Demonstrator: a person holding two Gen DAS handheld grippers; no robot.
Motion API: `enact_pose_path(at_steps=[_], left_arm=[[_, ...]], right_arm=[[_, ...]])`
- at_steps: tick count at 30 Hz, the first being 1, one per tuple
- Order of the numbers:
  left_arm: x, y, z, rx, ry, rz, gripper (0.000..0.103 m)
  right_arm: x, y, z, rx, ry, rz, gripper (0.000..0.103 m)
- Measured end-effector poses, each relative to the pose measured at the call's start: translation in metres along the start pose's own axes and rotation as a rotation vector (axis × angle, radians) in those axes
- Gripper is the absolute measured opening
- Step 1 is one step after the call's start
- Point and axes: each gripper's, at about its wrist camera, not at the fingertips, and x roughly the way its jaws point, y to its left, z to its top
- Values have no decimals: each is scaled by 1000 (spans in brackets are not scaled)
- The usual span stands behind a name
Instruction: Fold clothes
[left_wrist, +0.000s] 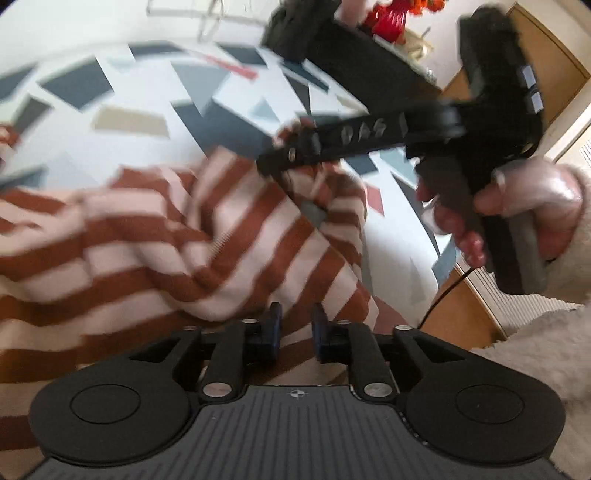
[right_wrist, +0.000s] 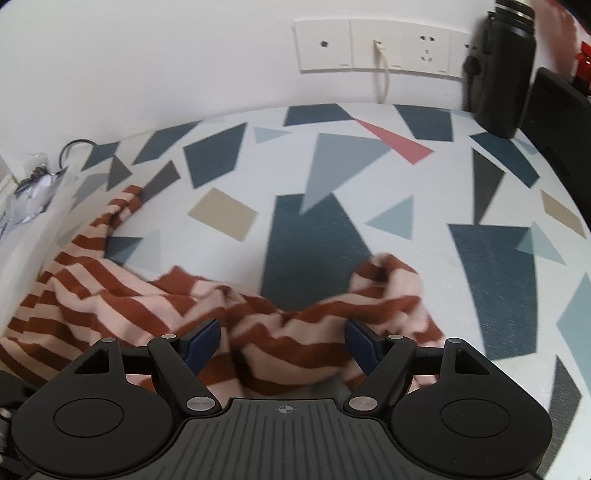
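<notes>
A rust-and-cream striped sweater (left_wrist: 147, 240) lies crumpled on a table covered with a cloth of grey and blue shapes (left_wrist: 147, 92). My left gripper (left_wrist: 297, 325) hovers low over the sweater's near edge. Its jaws stand a narrow gap apart and the fabric shows through the gap. In the right wrist view my right gripper (right_wrist: 283, 345) is open wide, with a raised bunch of the sweater (right_wrist: 122, 299) between its blue pads (right_wrist: 207, 343). The left wrist view shows a person's hand (left_wrist: 528, 206) holding that tool, its fingers (left_wrist: 332, 140) reaching down into the cloth.
A black bottle (right_wrist: 506, 74) and a dark flat box (right_wrist: 554, 110) stand at the back right by the wall sockets (right_wrist: 380, 44). A white cord (right_wrist: 382, 74) hangs there. Small clutter (right_wrist: 33, 184) sits at the left edge. The table's right edge drops to a wooden floor (left_wrist: 465, 314).
</notes>
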Motion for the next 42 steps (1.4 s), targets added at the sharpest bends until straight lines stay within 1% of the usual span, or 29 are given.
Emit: enact_pose_path(at_steps=[2, 3, 4, 6, 8, 9, 10, 12, 13, 15, 17, 18, 20, 21, 22, 23, 25, 26, 28, 29, 30, 32, 34, 35, 37, 38, 40, 41, 42], left_arm=[[-25, 9, 5, -31, -73, 29, 25], [-37, 14, 7, -42, -111, 60, 29], [-47, 20, 9, -52, -137, 116, 34], [-65, 34, 14, -72, -187, 234, 39], [-72, 52, 15, -114, -185, 368, 40], [-72, 60, 15, -131, -179, 404, 40], [-72, 68, 14, -147, -172, 436, 40], [-67, 74, 11, -142, -156, 460, 40], [-61, 74, 10, -129, -142, 473, 42], [-51, 74, 7, -114, -129, 485, 42], [-44, 75, 5, -108, -128, 487, 42], [-44, 74, 4, -111, -134, 469, 41], [-45, 72, 2, -117, -147, 429, 14], [-44, 67, 0, -93, -134, 402, 6], [-44, 61, -1, -65, -119, 374, 6], [-44, 55, -2, -37, -103, 346, 5], [-40, 41, -7, 21, -59, 296, 5], [-35, 37, -11, 38, -32, 280, 5], [-28, 30, -19, 53, -2, 283, 5], [-27, 30, -22, 49, -4, 295, 5], [-31, 31, -22, 25, -25, 302, 5], [-39, 34, -20, -27, -71, 316, 6], [-54, 40, -12, -69, -141, 328, 17], [-60, 45, -7, -82, -170, 343, 20], [-72, 60, 4, -122, -217, 416, 40], [-76, 69, 8, -152, -231, 461, 43], [-76, 91, 15, -213, -227, 534, 44], [-74, 101, 18, -231, -213, 559, 44], [-69, 109, 20, -241, -188, 558, 44]], right_arm=[[0, 6, 2, -17, -7, 16, 70], [-1, 9, 3, -32, -9, 27, 65], [-1, 12, 3, -47, -12, 38, 58], [1, 18, 2, -77, 7, 59, 53], [6, 22, 0, -101, 46, 68, 52], [9, 24, -2, -111, 74, 69, 51], [13, 25, -3, -122, 101, 70, 41], [11, 23, -9, -153, 103, 59, 24], [8, 22, -12, -172, 101, 57, 19], [2, 15, -16, -170, 117, 72, 16], [-4, 7, -19, -162, 133, 76, 16], [-5, 3, -21, -150, 144, 72, 15], [-9, -3, -23, -119, 158, 70, 16], [-11, -5, -23, -101, 160, 70, 17], [-14, -8, -23, -83, 162, 69, 20], [-18, -9, -21, -72, 146, 73, 21], [-26, -10, -12, -65, 86, 74, 29], [-30, -10, -8, -62, 56, 75, 31], [-32, -10, 3, -57, 15, 71, 32], [-28, -10, 9, -55, 13, 66, 32], [-21, -10, 13, -54, 14, 64, 32], [-4, -10, 17, -57, 31, 45, 32], [15, -8, 16, -74, 60, 27, 32], [22, -7, 15, -86, 70, 20, 32], [32, -5, 12, -109, 84, 8, 32], [36, -2, 10, -117, 84, 5, 33], [40, 1, 10, -129, 91, 3, 33], [42, 3, 11, -136, 96, 2, 33], [44, 4, 12, -145, 105, 6, 33]])
